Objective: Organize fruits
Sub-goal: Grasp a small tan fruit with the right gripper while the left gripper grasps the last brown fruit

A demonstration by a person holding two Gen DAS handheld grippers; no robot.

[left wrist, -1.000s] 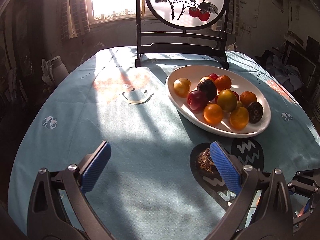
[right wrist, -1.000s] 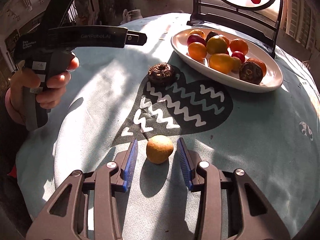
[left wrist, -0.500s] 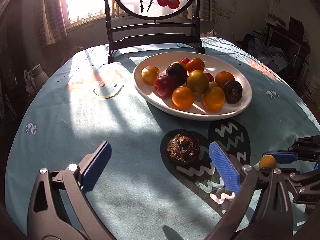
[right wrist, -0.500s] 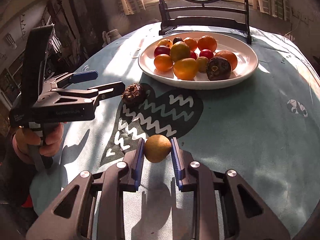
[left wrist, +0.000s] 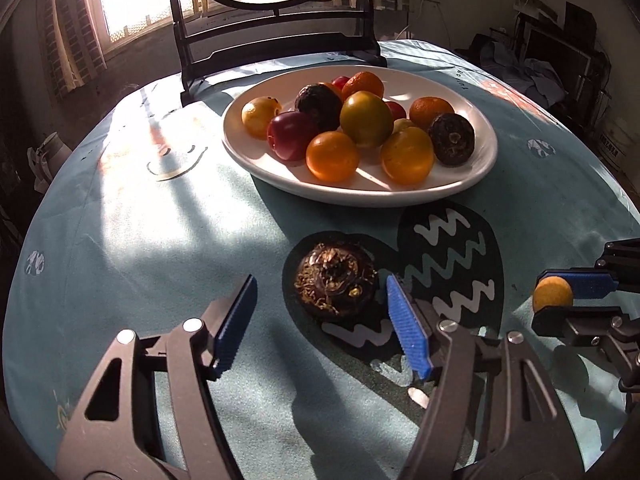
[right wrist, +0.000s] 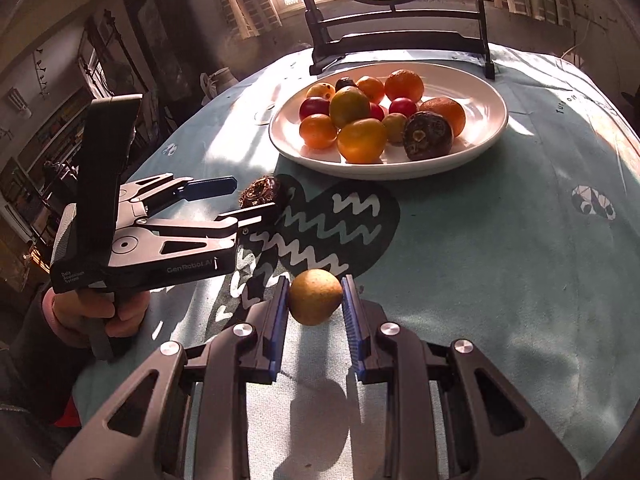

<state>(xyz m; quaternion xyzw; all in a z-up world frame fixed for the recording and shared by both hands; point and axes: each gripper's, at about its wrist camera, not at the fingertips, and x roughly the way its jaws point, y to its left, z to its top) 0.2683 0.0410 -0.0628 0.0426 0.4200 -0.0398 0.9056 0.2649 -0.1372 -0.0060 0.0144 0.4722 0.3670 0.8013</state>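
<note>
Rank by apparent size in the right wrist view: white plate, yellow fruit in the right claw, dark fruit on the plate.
1. white plate, by far the largest.
2. yellow fruit and dark fruit look alike; the yellow one sits much nearer the camera in the right claw, so no firm ranking.

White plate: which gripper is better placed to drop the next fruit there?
Right. The right gripper already clamps the yellow fruit; the left gripper is open, only straddling the dark fruit.

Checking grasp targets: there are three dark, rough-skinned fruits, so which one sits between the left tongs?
The dark fruit lying alone on the tablecloth, between the open left tongs. The other two lie on the white plate among the orange fruits.
</note>
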